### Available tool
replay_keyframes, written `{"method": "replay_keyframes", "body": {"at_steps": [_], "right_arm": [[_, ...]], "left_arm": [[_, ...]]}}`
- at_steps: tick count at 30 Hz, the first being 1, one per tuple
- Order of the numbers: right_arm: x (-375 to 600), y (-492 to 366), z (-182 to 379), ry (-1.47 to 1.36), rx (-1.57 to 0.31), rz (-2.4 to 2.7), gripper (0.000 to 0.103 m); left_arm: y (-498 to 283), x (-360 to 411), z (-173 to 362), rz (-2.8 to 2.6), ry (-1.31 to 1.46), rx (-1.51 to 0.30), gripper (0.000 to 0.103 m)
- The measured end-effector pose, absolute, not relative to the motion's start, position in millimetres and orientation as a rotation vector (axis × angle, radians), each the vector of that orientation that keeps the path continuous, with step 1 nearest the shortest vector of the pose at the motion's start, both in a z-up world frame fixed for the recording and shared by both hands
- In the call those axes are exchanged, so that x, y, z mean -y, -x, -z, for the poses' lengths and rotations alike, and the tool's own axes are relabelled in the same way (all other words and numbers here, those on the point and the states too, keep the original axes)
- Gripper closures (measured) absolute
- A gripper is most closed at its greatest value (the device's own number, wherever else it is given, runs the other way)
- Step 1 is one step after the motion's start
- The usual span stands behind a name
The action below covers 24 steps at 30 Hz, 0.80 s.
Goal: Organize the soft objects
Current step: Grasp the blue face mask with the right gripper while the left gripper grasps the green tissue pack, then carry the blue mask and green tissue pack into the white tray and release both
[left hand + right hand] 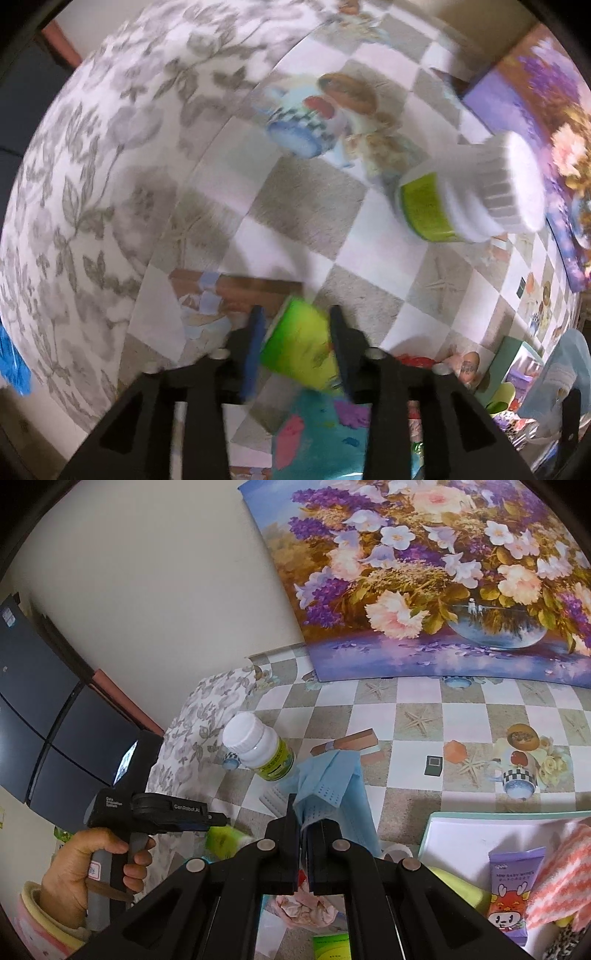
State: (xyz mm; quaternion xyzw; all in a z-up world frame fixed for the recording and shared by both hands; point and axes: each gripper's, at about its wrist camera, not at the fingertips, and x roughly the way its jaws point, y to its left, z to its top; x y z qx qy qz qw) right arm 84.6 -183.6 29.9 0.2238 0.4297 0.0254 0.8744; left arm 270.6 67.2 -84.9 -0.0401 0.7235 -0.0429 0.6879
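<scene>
on checkered tablecloth (417, 782), one white bottle (258, 749), one blue mask (332, 779)

A home, by the look of it: a table under a checkered oilcloth (417, 746) printed with starfish and teacups, a floral painting (436, 576) propped against the far wall, a leaf-patterned cloth (96, 177) at left.

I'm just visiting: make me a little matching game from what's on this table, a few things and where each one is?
Things:
1. blue face mask
2. green soft object
3. white-capped bottle
4. baby wipes pack

Places:
a. between the left claw's fingers
b. in the white box
c. pinched in the right claw
d. on the checked tablecloth

Pairs: 1-c, 2-a, 3-d, 4-b
</scene>
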Motion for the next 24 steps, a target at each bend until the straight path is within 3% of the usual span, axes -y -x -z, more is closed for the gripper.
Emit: {"method": "replay_keyframes", "body": {"at_steps": [5, 15, 24], "right_arm": [[183, -86, -29, -0.465, -0.899, -0.055, 0.100], [181, -88, -27, -0.456, -0.902, -0.066, 0.100], [184, -88, -25, -0.457, -0.907, -0.061, 0.100]], "left_arm": [[-268, -90, 99, 0.063, 0.193, -1.692, 0.045], [-265, -107, 113, 0.040, 0.334, -1.742, 0.038], [-268, -84, 107, 0.019, 0.226, -1.683, 0.039]]}}
